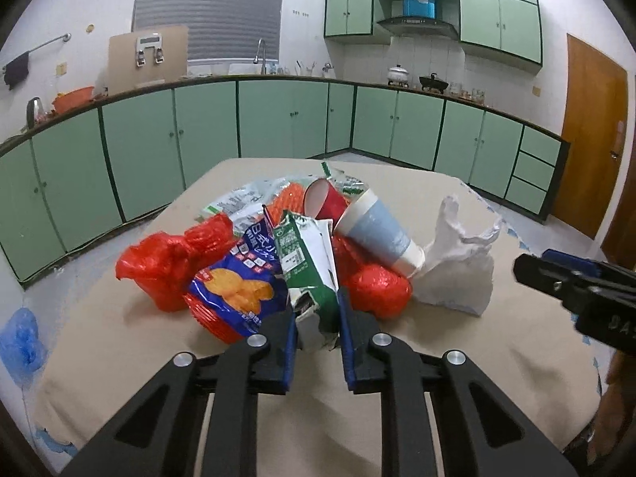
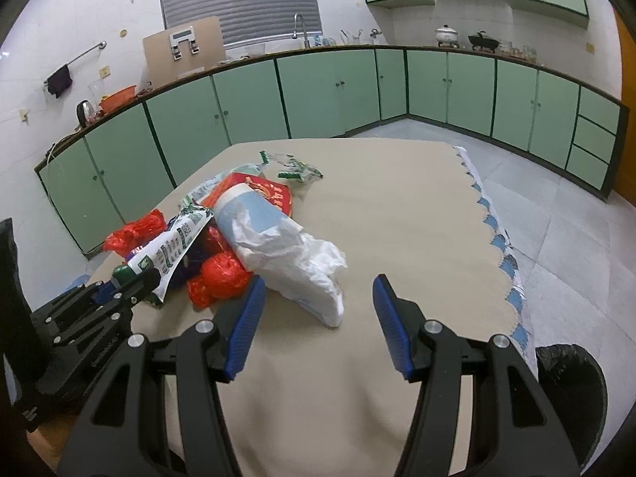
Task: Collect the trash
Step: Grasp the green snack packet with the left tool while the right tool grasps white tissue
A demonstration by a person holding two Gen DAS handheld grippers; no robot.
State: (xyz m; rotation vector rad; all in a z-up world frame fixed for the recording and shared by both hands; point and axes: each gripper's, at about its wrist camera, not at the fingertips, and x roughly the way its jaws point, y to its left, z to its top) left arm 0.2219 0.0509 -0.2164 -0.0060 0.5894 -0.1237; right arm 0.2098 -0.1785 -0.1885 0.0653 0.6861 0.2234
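Green cabinets (image 1: 278, 119) line the far walls of a kitchen, with a sink tap (image 1: 260, 53) below a shuttered window and a brown door (image 1: 592, 131) at the right. Nearer the cameras stands the counter (image 2: 397, 206), covered in a beige cloth and bearing a heap of trash toward its left side. Within the heap: a crumpled red plastic bag (image 1: 167, 262) at the left, a blue snack packet (image 1: 234, 286) printed with golden chips, a green and white carton (image 1: 308, 270), a red paper cup (image 1: 326, 200) lying on its side, a pale blue paper cup (image 1: 377, 230) also on its side, and a crumpled white plastic bag (image 1: 457, 274) at the right edge, touching the blue cup's base. Clear wrappers with green print (image 2: 296, 169) lie at the far side of the heap. The left hand-held gripper (image 1: 316, 328) has its blue-padded fingers closed against the torn lower end of the green and white carton, which stands tilted between them. The right hand-held gripper (image 2: 318, 318) is spread wide and holds nothing; the near end of the white plastic bag lies between its fingers, closer to the left one, whether touching cannot be told. A black-lined bin (image 2: 572, 389) sits beyond the counter's right edge, low in the right wrist view.
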